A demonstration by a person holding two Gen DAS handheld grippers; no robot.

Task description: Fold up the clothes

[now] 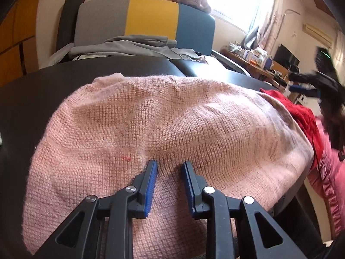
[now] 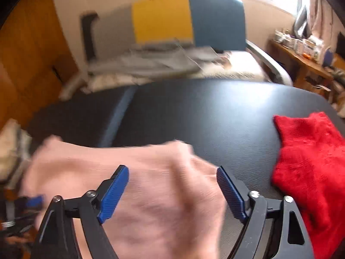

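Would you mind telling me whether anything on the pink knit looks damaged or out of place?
Yes: the pink knit carries a small red fleck just left of the left gripper. It could be lint from the red garment; no hole is visible.

Far half of black tabletop (image 2: 215,112) bare, open to passage. Pink knit (image 1: 161,118) covers near edge; red knit (image 2: 312,161) blocks near right corner. Chair (image 2: 194,21) stands beyond far edge.
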